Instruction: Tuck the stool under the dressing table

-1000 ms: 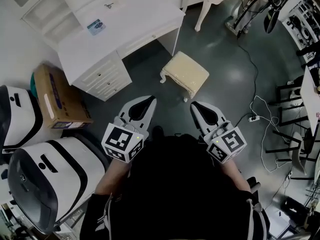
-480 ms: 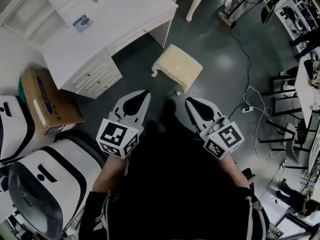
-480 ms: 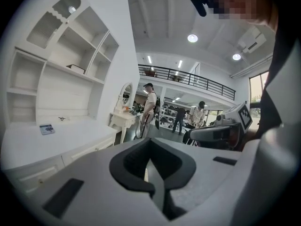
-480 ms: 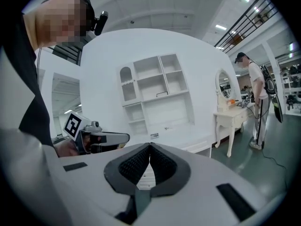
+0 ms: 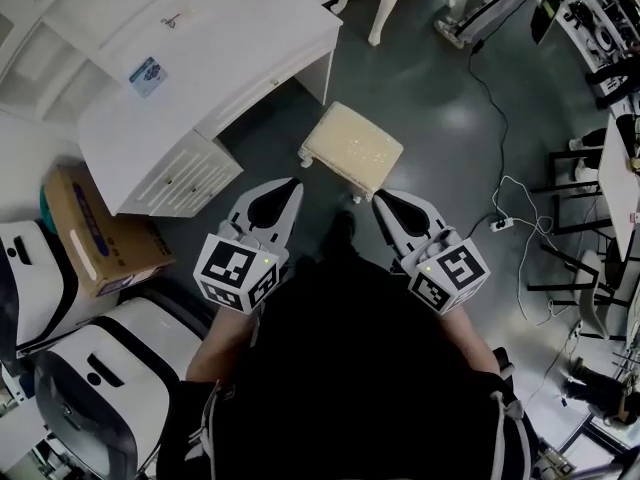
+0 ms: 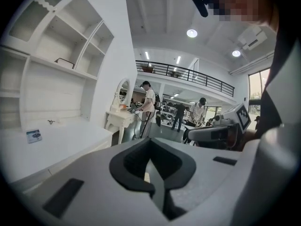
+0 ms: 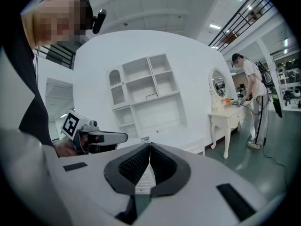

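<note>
Left tool, right tool: jaws pressed together, empty, short of cream cushioned white-legged stool. Judgement: push near corners evenly toward kneehole under white dressing-table worktop.

A stool with a cream, softly textured cloth seat stands on a dark, glossy floor that mirrors light. The dressing table is smooth white. A box is brown cardboard. The left gripper and right gripper are matt grey plastic
</note>
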`<state>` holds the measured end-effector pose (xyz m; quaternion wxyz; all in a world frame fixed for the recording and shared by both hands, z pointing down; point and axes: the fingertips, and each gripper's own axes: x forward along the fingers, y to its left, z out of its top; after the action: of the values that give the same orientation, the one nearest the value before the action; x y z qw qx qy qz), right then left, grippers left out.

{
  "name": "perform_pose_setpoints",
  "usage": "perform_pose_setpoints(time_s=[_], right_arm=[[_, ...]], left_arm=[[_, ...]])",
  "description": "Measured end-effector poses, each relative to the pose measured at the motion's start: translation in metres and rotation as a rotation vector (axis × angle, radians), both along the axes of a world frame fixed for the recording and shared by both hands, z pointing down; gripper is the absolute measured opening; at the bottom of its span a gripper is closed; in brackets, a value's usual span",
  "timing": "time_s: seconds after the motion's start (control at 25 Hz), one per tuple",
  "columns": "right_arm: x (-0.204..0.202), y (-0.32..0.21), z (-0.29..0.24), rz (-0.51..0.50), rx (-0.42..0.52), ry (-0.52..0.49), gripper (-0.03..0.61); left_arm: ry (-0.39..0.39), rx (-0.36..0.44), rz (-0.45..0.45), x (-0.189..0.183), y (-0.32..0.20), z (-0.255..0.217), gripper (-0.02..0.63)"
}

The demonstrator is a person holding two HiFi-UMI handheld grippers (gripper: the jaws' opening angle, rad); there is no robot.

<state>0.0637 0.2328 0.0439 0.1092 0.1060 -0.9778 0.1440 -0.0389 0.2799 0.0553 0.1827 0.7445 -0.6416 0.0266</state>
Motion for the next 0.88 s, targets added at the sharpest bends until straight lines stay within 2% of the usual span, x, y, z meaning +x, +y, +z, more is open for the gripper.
perform_pose_setpoints(time_s=[0.4,0.64,0.88], right_arm=[[0.014,-0.107,0.003,0.032,-0.038,-0.026,0.020],[0.027,-0.149,0.024,0.082,-0.066,0.007,0.020],[0.024,-0.164,0.036,0.147,-0.104,0.011,0.020]], left_arm=[[-0.018,-0.038,0.054,0.016,-0.116,-0.006,0.006],[-0.019,-0.079,0.055,0.011,-0.156,0.008,0.006],[-0.011,-0.126,0.122,0.003,-0.179,0.025,0.006]])
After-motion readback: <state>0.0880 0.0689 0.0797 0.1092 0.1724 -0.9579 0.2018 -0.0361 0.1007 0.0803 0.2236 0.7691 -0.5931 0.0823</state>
